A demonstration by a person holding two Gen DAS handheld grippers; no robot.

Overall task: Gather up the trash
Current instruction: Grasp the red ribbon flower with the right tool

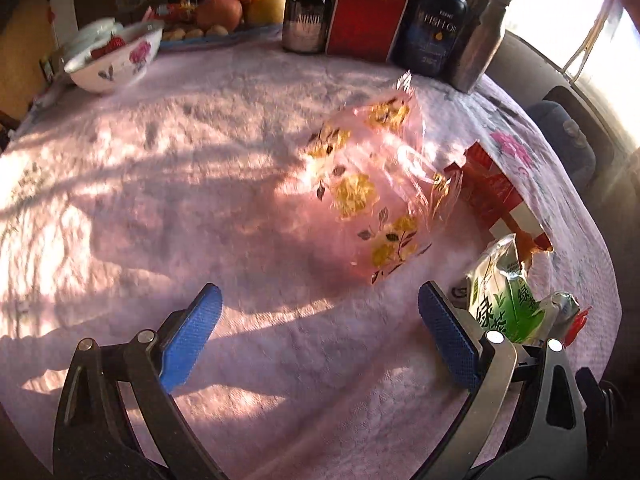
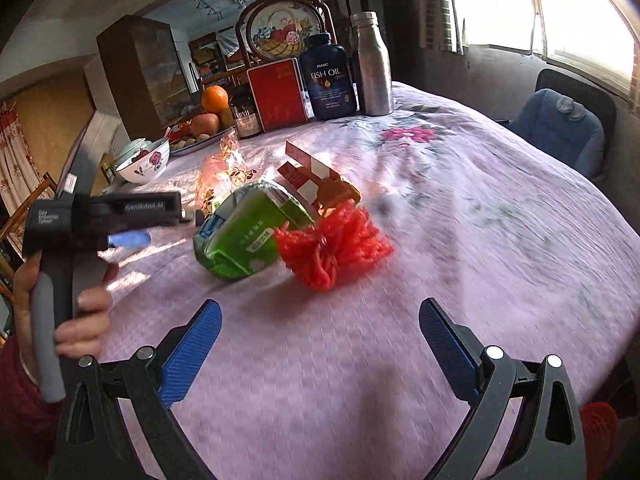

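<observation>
A crumpled clear pink wrapper with yellow flowers (image 1: 372, 192) (image 2: 220, 176) lies on the pink tablecloth, ahead of my open left gripper (image 1: 320, 332). To its right are a torn red-and-white carton (image 1: 496, 196) (image 2: 316, 180) and a green tea packet (image 1: 504, 300) (image 2: 248, 232), the packet just beside my left gripper's right finger. A red mesh net (image 2: 336, 248) rests against the packet, a short way ahead of my open right gripper (image 2: 320, 340). Nothing sits between either pair of blue pads. A hand holds the left gripper (image 2: 128, 238) at the left of the right wrist view.
At the table's far side stand a flowered bowl (image 1: 116, 60) (image 2: 146, 164), a fruit plate (image 1: 236, 0), a dark jar (image 1: 306, 20), a red box (image 1: 366, 16) (image 2: 276, 94), a fish oil bottle (image 1: 434, 28) (image 2: 330, 78) and a metal bottle (image 1: 482, 40) (image 2: 372, 66). A blue chair (image 2: 560, 128) stands by the window.
</observation>
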